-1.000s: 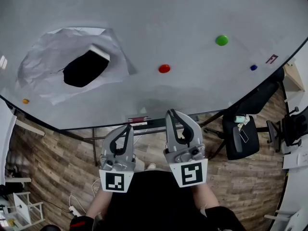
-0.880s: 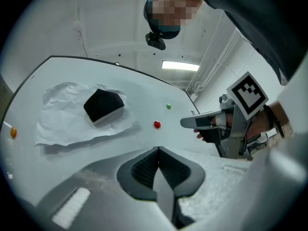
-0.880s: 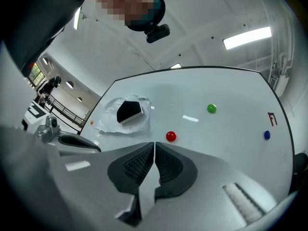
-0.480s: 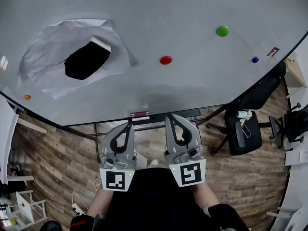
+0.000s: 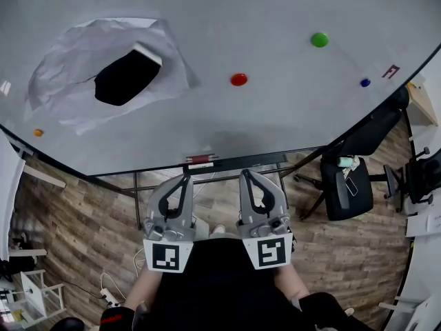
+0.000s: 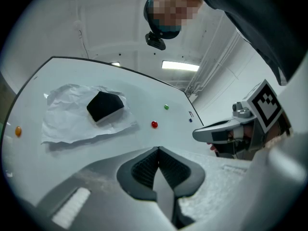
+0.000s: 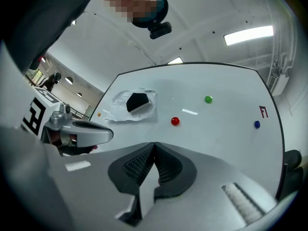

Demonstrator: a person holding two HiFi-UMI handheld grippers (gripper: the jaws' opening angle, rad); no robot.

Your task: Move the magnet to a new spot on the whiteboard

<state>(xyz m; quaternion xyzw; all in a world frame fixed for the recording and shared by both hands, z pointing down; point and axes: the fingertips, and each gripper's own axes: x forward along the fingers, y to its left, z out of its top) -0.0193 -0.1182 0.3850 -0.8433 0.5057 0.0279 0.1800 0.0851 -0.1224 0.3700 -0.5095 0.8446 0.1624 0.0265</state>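
The left gripper's fingers are clenched, dark ribbed pads meeting tip to tip with nothing between them. The right gripper's fingers are pressed together the same way, also empty. In the head view the two grippers sit side by side, close together and parallel, tips aimed at 12 o'clock toward the lower edge of the whiteboard and apart from it, with the wood floor beneath them.

At 12 o'clock from the right gripper, a red marker lies along the board's bottom ledge. Further out in that direction, the red magnet sits on the bare board near its middle, well apart from both grippers and touched by neither. It is a small round button, so it shows no long axis and no facing direction.

From the red magnet, a green magnet is at 2 o'clock and a blue magnet at 3 o'clock, near a small red mark by the board's edge. At 9 o'clock lies crumpled white paper with a black eraser on it. An orange magnet is at 8 o'clock from the eraser, by the board's left edge. A black office chair stands on the floor at 3 o'clock from the right gripper.
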